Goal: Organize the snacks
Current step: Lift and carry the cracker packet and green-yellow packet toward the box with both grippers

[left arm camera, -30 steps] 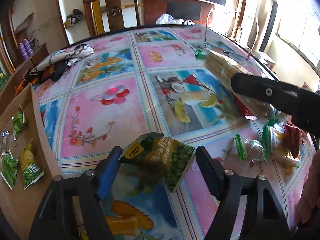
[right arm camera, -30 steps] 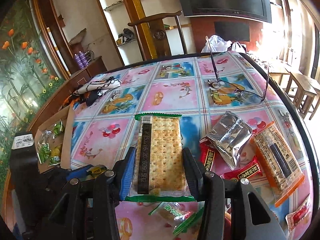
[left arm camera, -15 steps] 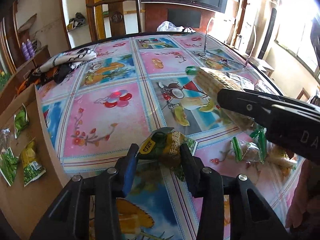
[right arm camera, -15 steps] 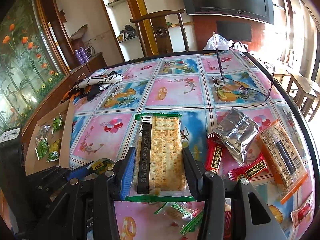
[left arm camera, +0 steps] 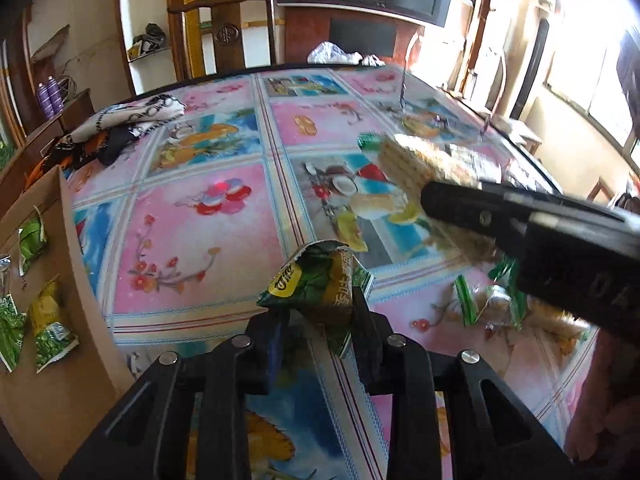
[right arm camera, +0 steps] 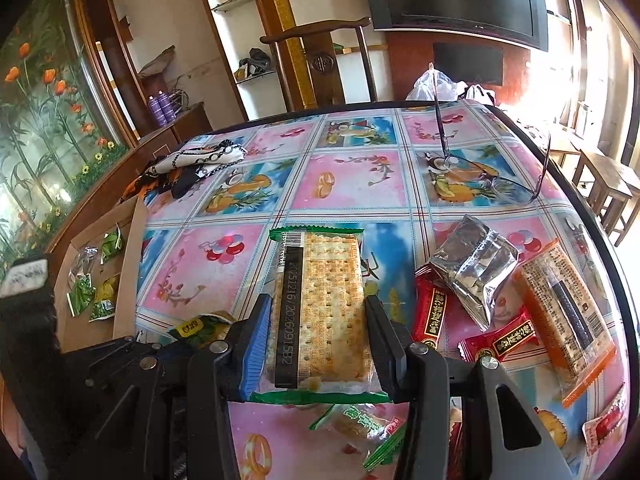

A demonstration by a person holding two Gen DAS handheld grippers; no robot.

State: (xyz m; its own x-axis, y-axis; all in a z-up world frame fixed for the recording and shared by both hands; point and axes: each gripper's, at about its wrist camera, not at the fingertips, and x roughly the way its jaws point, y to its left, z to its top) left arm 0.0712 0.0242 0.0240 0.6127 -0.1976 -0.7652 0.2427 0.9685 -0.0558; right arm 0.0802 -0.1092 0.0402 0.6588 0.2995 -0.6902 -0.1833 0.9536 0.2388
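My left gripper (left arm camera: 318, 320) is shut on a small green pea snack bag (left arm camera: 318, 284) and holds it just above the table. The bag also shows in the right wrist view (right arm camera: 200, 327). My right gripper (right arm camera: 316, 344) is shut on a clear cracker pack with green ends (right arm camera: 320, 308), held above the table; it shows in the left wrist view (left arm camera: 416, 160) at the right. A brown cardboard box (left arm camera: 44, 380) at the left edge holds several small green and yellow bags (left arm camera: 48, 330); it also shows in the right wrist view (right arm camera: 128, 280).
Loose snacks lie at the right: a silver pouch (right arm camera: 476, 268), red packets (right arm camera: 500, 338), an orange cracker pack (right arm camera: 564, 316), a green packet (right arm camera: 360, 426). Glasses (right arm camera: 492, 182) and a patterned cloth (right arm camera: 192, 162) lie farther back. A wooden chair (right arm camera: 320, 60) stands behind the table.
My left gripper closed on the green pea bag, crumpling it, and lifted it slightly. My right gripper kept its hold on the cracker pack and shifted a little left.
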